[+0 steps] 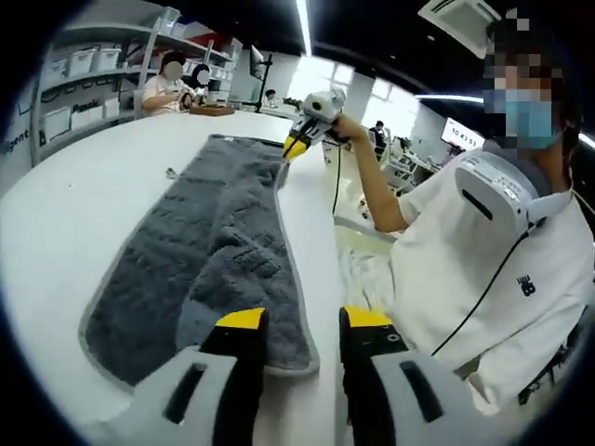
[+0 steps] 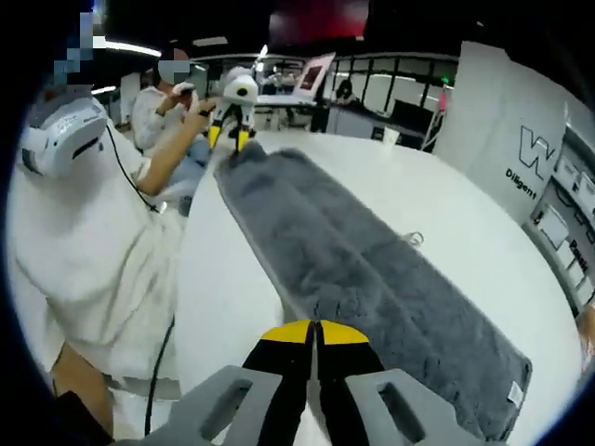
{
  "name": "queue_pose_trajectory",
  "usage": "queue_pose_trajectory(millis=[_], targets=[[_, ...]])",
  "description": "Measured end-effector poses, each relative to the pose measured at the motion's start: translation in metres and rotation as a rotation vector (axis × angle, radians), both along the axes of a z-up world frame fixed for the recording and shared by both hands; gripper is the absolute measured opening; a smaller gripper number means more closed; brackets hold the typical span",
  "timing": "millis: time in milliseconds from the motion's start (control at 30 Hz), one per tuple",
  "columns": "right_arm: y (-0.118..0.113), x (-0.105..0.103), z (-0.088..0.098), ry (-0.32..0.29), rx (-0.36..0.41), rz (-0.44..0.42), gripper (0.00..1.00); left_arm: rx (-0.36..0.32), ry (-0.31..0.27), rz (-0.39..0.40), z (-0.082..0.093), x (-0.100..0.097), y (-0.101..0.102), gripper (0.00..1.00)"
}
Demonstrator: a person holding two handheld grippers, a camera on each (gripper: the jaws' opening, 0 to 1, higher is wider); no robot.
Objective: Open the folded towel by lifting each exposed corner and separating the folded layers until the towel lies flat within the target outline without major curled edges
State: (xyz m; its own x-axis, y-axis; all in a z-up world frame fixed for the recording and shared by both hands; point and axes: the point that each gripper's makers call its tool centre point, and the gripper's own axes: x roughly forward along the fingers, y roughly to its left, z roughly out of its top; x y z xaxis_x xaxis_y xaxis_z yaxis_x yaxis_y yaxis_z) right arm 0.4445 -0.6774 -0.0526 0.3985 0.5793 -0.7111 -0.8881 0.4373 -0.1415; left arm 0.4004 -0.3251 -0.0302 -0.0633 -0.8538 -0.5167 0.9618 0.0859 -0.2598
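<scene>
Grey terry-cloth towel (image 1: 209, 251) lies lengthwise on the white round-edged bench (image 1: 84, 195), folded into a long strip with a paler hemmed border. The pile is deep and ribbed, and a lengthwise fold line runs down the strip in the right gripper view, where the towel (image 2: 372, 279) carries a small white tag at its far corner.

In the left gripper view, the left hand-held gripper (image 1: 302, 339) shows two black jaws with yellow tips, spread apart, with the near corner of the towel just ahead of them at the bench edge. It cannot be told whether the jaws touch the cloth. The right hand-held gripper (image 1: 296, 144) meets the far end of the towel in the same view.

In the right gripper view, the right hand-held gripper (image 2: 316, 333) has its yellow-tipped jaws pressed together at the near hem; the cloth itself cannot be seen between them. The left hand-held gripper (image 2: 232, 135) sits at the opposite end of the strip.

A person in a white shirt (image 1: 483, 269) stands beside the bench. A white panel (image 2: 516, 139) bears the letter "W" and a word beginning "Dili". Bare bench surface lies open along both long edges of the towel. Grey shelving with white bins (image 1: 84, 74) stands beyond the bench.
</scene>
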Motion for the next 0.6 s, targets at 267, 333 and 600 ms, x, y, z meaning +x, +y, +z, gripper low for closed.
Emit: queue_pose_trajectory(millis=[267,333,600], targets=[[0.016,0.002,0.012,-0.043,0.067,0.055,0.00,-0.048,-0.069,0.043,0.014,0.013,-0.007,0.51],[0.019,0.002,0.017,-0.044,0.092,0.056,0.00,-0.071,-0.072,0.039,0.019,0.013,-0.011,0.50],[0.031,0.000,0.026,-0.068,0.117,0.081,0.00,-0.073,-0.118,0.059,0.025,0.023,-0.017,0.48]])
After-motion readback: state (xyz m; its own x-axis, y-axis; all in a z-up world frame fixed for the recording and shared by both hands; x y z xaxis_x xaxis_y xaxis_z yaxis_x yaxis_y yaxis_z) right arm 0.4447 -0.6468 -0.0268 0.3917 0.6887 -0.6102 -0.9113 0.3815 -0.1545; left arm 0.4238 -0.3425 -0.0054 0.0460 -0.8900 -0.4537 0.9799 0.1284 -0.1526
